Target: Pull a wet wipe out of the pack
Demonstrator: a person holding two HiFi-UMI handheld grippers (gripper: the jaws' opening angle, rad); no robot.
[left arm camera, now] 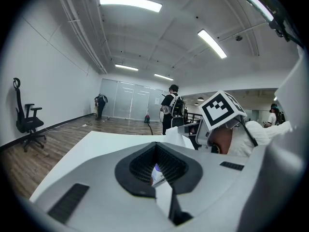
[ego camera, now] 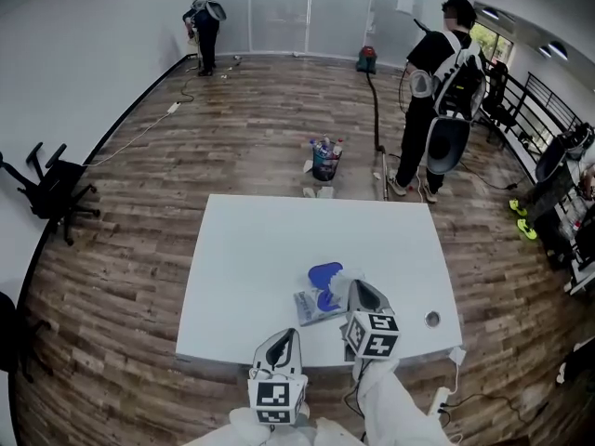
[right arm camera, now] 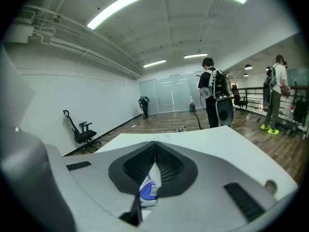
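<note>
Observed: a white table (ego camera: 251, 258) stands on a wood-plank floor (ego camera: 223, 137). The wet wipe pack (ego camera: 311, 306) lies flat on the table's near half, right of centre, with its blue flap (ego camera: 325, 274) raised on the far side. The right gripper (ego camera: 358, 286) sits just beside the pack's right edge with its tips close to the flap; whether they touch it cannot be told from the head view. In the right gripper view the right gripper (right arm camera: 155, 144) has its jaws closed, tips together, with nothing seen clamped between them; the wet wipe pack (right arm camera: 148, 191) shows through the gap below the tips, blue print uppermost. The left gripper (ego camera: 285, 334) is over the table's near edge, near and to the left of the pack and apart from it. In the left gripper view the left gripper (left arm camera: 155, 145) is likewise closed, tips meeting, with nothing gripped; a corner of the wet wipe pack (left arm camera: 157, 175) shows through the gap beneath, and the right gripper's marker cube (left arm camera: 222, 109) stands to the right. A round grommet (ego camera: 432, 319) is set in the table near its right edge. On the floor beyond the table's far edge stands a bucket (ego camera: 325, 161) holding bottles. A person with a backpack (ego camera: 437, 91) stands at far right, another person (ego camera: 204, 31) is by the far wall, and an office chair (ego camera: 51, 189) lies tipped at left.
</note>
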